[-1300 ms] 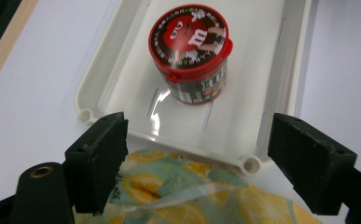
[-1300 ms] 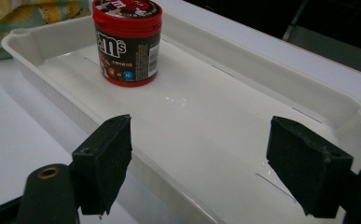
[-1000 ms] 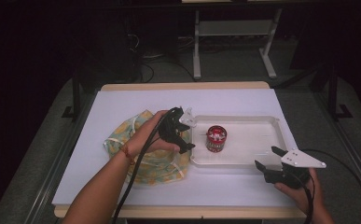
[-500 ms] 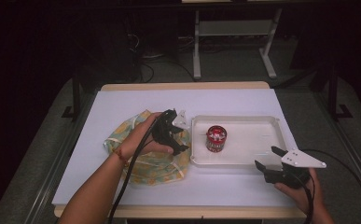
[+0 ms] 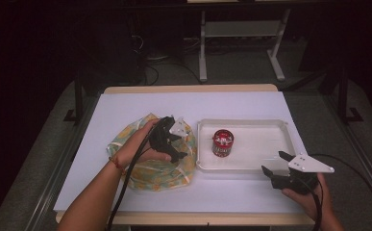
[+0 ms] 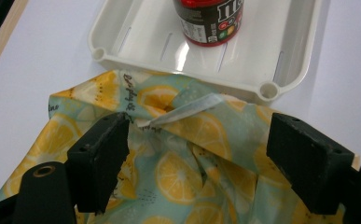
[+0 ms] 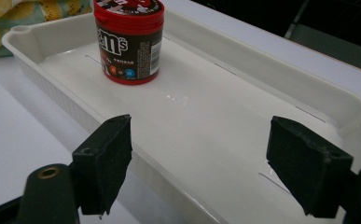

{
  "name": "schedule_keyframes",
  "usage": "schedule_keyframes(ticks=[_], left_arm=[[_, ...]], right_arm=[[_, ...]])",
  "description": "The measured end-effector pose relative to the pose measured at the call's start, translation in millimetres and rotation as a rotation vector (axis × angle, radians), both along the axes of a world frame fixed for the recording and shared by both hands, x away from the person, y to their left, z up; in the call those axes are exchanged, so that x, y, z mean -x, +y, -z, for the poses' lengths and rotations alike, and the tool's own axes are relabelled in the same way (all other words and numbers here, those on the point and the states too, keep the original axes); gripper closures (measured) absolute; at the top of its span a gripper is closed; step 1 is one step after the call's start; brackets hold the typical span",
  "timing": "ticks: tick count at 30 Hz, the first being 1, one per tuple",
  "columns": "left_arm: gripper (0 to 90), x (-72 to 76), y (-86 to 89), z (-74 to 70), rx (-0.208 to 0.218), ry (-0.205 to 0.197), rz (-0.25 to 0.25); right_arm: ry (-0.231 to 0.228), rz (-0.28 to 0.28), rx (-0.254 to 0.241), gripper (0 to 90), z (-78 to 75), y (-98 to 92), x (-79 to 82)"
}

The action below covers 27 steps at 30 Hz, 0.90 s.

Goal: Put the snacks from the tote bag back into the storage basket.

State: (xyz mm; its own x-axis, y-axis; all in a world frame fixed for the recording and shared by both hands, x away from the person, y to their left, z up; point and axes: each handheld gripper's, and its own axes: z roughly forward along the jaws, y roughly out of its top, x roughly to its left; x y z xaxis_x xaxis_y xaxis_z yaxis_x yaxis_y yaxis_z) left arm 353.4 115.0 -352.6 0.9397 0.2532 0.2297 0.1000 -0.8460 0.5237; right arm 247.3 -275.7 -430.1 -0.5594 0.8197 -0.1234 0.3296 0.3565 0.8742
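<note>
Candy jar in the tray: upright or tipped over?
Upright. The candy jar stands on its base in the white tray, red lid on top, label reading level.

candy tub [image 5: 222, 142]: 1, red lid, upright in tray
tray [image 5: 265, 126]: 1, white
lemon-print cloth bag [image 5: 140, 166]: 1, beside tray
bench [image 5: 140, 103]: 1, white top
gripper: 2, left gripper [image 5: 173, 140], right gripper [image 5: 275, 163]
hands: 2
</note>
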Motion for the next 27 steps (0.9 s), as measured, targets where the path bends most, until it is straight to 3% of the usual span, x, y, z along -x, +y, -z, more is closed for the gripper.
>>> schedule_keyframes(ticks=[27], left_arm=[[20.4,12.6,41.1,5.9,0.008,-0.022,-0.052]], right_arm=[[-0.003,-0.001,-0.011,21.6,-1.9,0.6,-0.1]])
